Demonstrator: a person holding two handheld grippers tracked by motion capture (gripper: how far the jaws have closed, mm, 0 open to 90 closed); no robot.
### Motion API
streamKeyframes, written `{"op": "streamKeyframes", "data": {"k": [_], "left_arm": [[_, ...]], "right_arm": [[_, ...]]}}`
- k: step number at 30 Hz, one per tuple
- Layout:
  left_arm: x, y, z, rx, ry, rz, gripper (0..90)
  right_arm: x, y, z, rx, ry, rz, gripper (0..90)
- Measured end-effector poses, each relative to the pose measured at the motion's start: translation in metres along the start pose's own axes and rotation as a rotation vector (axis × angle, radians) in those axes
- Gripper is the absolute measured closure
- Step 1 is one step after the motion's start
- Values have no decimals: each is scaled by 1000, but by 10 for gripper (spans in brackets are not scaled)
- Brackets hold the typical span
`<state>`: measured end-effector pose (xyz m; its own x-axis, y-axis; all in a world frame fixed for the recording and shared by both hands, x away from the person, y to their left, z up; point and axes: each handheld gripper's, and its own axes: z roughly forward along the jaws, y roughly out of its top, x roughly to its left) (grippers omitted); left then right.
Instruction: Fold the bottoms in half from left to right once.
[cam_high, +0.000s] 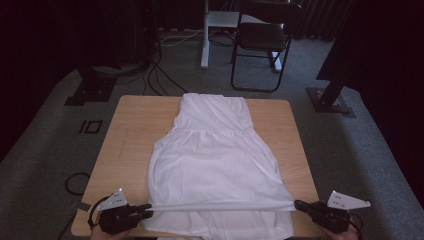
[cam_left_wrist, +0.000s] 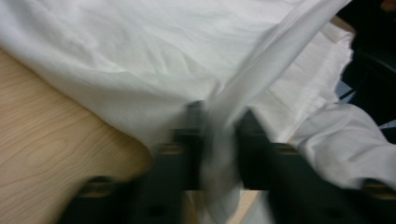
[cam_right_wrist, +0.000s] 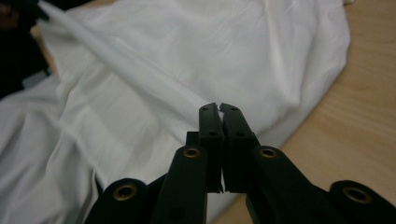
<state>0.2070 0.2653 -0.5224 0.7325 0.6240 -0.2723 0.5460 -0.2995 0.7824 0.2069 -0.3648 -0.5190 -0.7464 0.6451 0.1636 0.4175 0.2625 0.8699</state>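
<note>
Overhead view; two close dress (cam_high: 215, 160) views

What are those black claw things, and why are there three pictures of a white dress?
The claws are grippers, tools with two jaws. A person holds one in each hand at a wooden table. One picture comes from a camera up high, looking down on the table. The other two come from little cameras riding on each gripper, looking along its jaws.

A white dress lies flat on the table, top end far away. The left gripper and the right gripper are at the two near corners, pinching the bottom edge. Between them the edge is pulled into a tight straight band. In the right gripper view the jaws are squeezed together on the cloth; in the left gripper view, which is blurry, cloth runs between the jaws.
</note>
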Motion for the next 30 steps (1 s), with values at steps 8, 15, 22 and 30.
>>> {"op": "streamKeyframes", "data": {"k": [8, 15, 22, 30], "left_arm": [[0, 13, -16, -92, 34, 34, 382], [26, 45, 7, -94, 266, 15, 358], [81, 94, 53, -20, 415, -25, 357], [134, 103, 94, 25, 448, -162, 343]], "right_arm": [[-10, -7, -10, -47, -18, 37, 543], [-34, 23, 48, 5, -149, 64, 581], [-69, 73, 119, 48, -233, 60, 602], [-111, 122, 191, 91, -210, 125, 518]]}}
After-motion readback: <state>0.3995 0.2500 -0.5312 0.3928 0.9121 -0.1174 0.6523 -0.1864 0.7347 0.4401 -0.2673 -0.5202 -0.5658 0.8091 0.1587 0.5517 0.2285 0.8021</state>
